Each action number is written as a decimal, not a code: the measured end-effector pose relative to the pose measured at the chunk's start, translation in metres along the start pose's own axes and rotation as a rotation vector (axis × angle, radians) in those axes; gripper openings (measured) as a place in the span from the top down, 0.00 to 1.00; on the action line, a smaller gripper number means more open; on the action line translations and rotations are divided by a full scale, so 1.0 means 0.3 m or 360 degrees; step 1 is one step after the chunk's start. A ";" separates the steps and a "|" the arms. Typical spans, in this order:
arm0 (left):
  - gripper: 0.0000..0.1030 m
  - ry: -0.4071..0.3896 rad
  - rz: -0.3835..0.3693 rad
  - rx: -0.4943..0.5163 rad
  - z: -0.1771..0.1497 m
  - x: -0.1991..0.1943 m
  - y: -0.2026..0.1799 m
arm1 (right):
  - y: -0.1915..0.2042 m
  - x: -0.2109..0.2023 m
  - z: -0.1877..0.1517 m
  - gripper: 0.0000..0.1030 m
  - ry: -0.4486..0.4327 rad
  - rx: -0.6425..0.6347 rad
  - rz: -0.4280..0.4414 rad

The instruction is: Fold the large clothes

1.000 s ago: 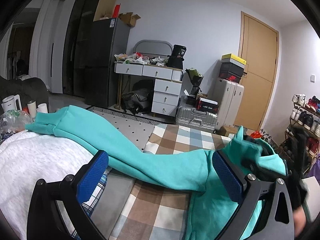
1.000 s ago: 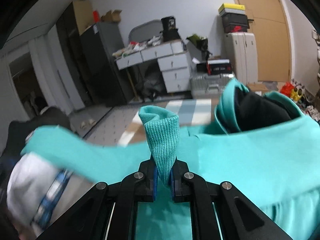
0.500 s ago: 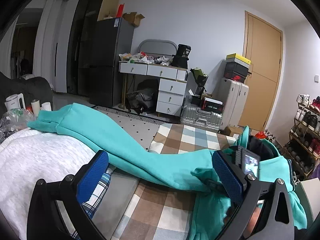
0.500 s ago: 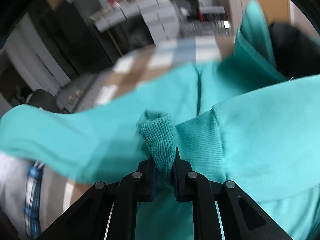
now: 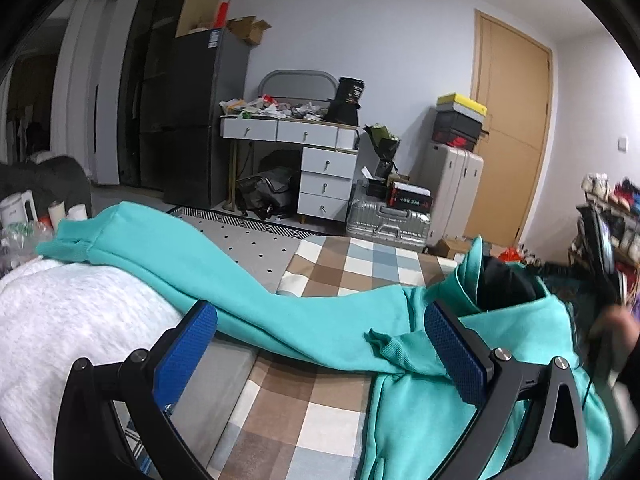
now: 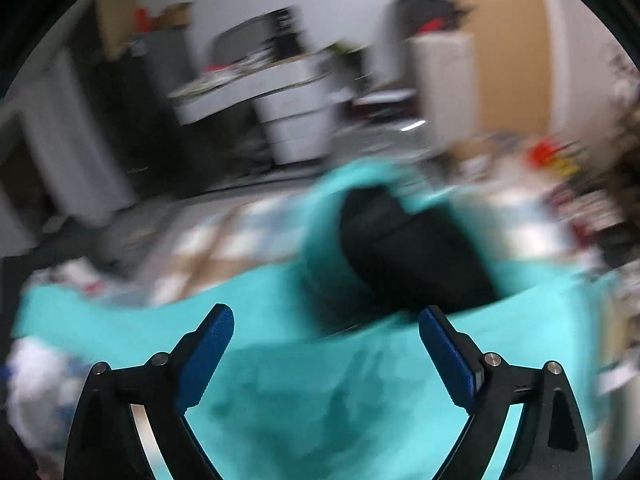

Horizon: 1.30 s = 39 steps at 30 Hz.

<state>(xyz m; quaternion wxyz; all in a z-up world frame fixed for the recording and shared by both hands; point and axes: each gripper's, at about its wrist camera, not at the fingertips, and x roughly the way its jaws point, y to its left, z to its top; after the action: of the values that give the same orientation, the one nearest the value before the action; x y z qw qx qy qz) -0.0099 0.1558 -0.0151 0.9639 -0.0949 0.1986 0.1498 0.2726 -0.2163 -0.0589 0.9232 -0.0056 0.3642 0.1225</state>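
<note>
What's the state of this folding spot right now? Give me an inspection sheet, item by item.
Surface: checked blanket in brown, white and blue, partly covered by clothes.
Job's things: teal hoodie lying flat, one sleeve stretched out to the left, the other cuff laid on its body; hood shows a dark lining.
Clutter: white fleecy garment on the left; cups and a kettle beyond it.
Grippers: left hand-held gripper open, nothing between its pads; right hand-held gripper opening, empty, above the hoodie.
Cables: nothing seen.
Surroundings: messy desk, fridge, suitcases, door, shoe rack.
</note>
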 end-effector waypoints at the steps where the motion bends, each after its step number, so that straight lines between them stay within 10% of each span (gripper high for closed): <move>1: 0.02 0.0010 0.0005 0.0031 -0.004 0.010 -0.018 | -0.057 0.036 0.024 0.08 0.0069 -0.0014 -0.0126; 8: 0.02 0.0080 -0.0010 0.0148 -0.020 0.059 -0.109 | -0.221 0.228 0.042 0.45 0.0387 -0.0022 0.0002; 11: 0.02 0.0116 -0.0021 0.0216 -0.033 0.076 -0.158 | -0.191 0.277 0.054 0.88 0.0438 -0.0137 -0.0104; 23: 0.02 0.0175 -0.0009 0.0543 -0.100 0.091 -0.282 | -0.205 0.234 0.264 0.94 -0.0125 -0.0151 -0.0453; 27: 0.02 0.0195 -0.0001 0.0527 -0.096 0.091 -0.277 | -0.234 0.287 0.268 0.84 -0.0126 -0.0026 -0.0499; 29: 0.02 0.0190 0.0012 0.0527 -0.095 0.090 -0.282 | -0.251 0.310 0.272 0.51 -0.0018 0.0048 -0.0500; 33: 0.02 0.0187 0.0004 0.0514 -0.089 0.081 -0.275 | -0.266 0.172 0.242 0.40 -0.0211 0.0092 -0.0314; 35: 0.02 0.0177 -0.0002 0.0509 -0.086 0.076 -0.278 | -0.268 0.084 0.207 0.07 -0.0312 0.0083 -0.0331; 39: 0.02 0.0167 -0.0007 0.0498 -0.085 0.069 -0.275 | -0.286 -0.039 0.081 0.02 -0.0270 0.0010 -0.0248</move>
<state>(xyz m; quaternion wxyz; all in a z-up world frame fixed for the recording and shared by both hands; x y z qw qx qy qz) 0.0262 0.0775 -0.0365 0.9556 0.0481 0.2694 0.1097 0.3003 -0.2997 -0.0399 0.9575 -0.0206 0.2836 0.0493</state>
